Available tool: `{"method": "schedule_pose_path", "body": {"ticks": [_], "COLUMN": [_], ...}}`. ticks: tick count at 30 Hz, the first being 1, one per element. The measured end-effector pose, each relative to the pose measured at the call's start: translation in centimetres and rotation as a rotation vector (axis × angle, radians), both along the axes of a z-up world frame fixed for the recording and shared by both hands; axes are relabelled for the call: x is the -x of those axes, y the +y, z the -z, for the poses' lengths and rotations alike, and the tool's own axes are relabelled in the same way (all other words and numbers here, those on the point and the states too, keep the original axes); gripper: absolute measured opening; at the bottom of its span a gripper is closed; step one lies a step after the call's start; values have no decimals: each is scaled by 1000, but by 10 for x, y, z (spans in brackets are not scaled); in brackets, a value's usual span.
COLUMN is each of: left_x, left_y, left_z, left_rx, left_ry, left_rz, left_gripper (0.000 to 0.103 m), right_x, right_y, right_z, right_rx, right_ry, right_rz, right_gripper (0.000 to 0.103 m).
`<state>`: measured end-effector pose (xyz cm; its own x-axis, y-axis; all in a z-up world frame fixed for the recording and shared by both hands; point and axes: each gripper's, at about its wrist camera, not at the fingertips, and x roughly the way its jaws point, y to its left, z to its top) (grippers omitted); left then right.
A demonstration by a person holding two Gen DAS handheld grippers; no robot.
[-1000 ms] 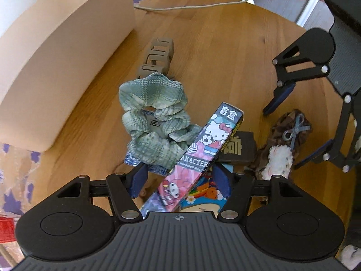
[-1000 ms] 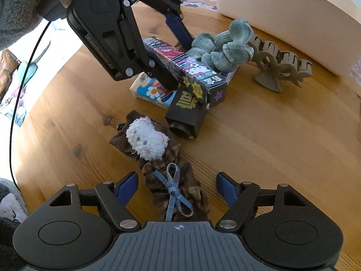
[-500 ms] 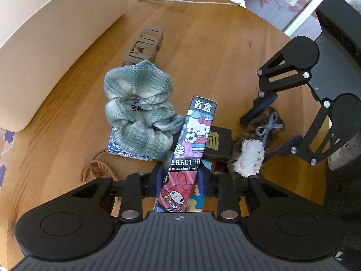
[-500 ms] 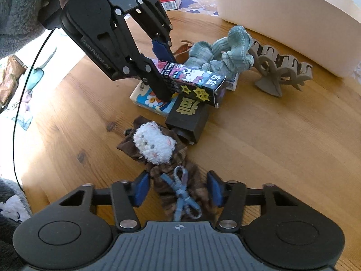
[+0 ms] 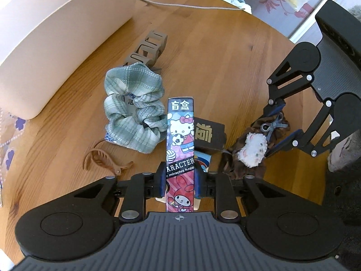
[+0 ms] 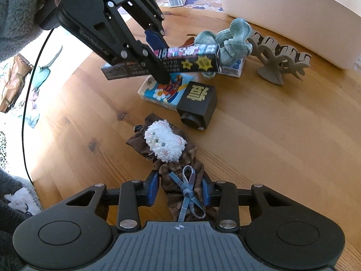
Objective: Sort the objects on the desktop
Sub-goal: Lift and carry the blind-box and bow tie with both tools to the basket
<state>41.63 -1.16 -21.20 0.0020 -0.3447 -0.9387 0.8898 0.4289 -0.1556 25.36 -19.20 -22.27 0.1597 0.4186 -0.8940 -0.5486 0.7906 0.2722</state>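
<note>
The left gripper point(image 5: 180, 178) is clamped on the long, narrow cardboard blind box printed with cartoon characters point(image 5: 180, 144), its blue pads pressing both long sides near the lower half. In the right wrist view the box point(image 6: 180, 62) hangs clear of the round wooden table point(image 6: 282, 135), roughly level, above the bright blue tissue packet point(image 6: 164, 90). The right gripper point(image 6: 180, 190) is closed on the brown plaid fabric hair bow with a white fluffy face and blue ribbon point(image 6: 171, 155), gripping it at the ribbon end; the fluffy end looks to rest on the table, toward its near edge.

To do this step well, I would judge that each piece should be raised straight up before it travels. The box tip is close to the pale green plaid scrunchie point(image 5: 133, 110), and the bow's loose cloth could drag on the black box with a gold character point(image 6: 198, 103). A firm hold matters, since the soft bow may slip.

The one container in sight is the large cream-white bin point(image 5: 56, 29) at the table's far edge, beyond the beige plastic claw clip point(image 5: 146, 47). Only its outer wall shows, so what it holds cannot be told. A brown clip point(image 5: 101, 160) lies near the table's left edge.
</note>
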Motion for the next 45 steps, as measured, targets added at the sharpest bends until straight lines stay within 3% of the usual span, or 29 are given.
{"method": "schedule_pose_path", "body": {"ticks": [7, 24, 45], "left_x": [12, 29, -44], "left_y": [6, 21, 32], "left_z": [-14, -62, -148], "left_rx": [3, 14, 146], "left_ry": [-29, -119, -345], "left_rz": [-7, -31, -248], "left_gripper": [23, 23, 23], "right_x": [8, -23, -98], "right_y": [-9, -64, -111], "right_z": [-10, -45, -109], "right_rx": [3, -18, -76], "right_ry": [-25, -143, -339], "right_rz": [29, 187, 334], "right_gripper": [36, 36, 36]}}
